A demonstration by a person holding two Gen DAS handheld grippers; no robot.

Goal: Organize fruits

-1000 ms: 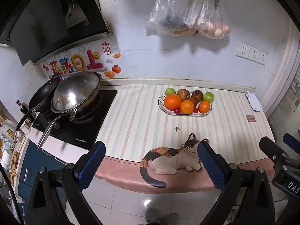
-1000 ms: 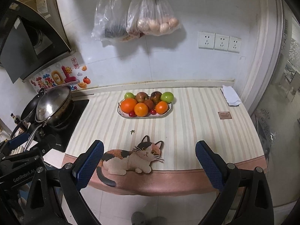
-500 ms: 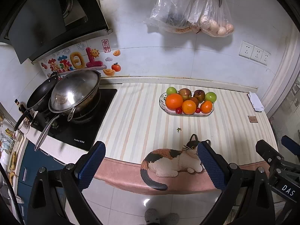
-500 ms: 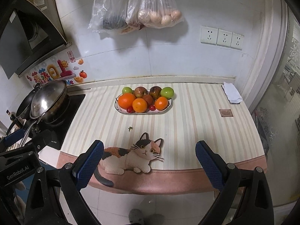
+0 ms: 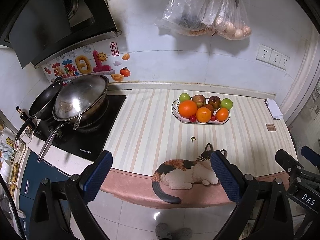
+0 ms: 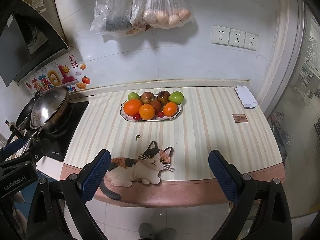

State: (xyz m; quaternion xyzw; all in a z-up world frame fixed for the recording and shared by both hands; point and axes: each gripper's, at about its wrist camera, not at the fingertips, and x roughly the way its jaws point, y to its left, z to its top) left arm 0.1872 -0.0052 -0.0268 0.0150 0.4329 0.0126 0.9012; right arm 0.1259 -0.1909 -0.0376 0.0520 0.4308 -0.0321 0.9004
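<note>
Both hand-held grippers (image 5: 160, 174) (image 6: 159, 172) gape wide, empty; plate (image 6: 128, 118) holds three oranges (image 6: 147, 111), two green apples (image 6: 176, 97).

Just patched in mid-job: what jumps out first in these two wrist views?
The plate of oranges, apples and cherry tomatoes stands out, bright at the middle of the striped counter, towards the wall. Nearer, a calico cat figure lies at the counter's front edge. Both grippers, left and right, are open, short of the counter.

Orange, green and dark red fruits (image 6: 149, 105) are showing against a cream-and-pink striped mat (image 6: 210, 136). A calico cat picture (image 6: 140, 165) is showing orange, black and white patches
</note>
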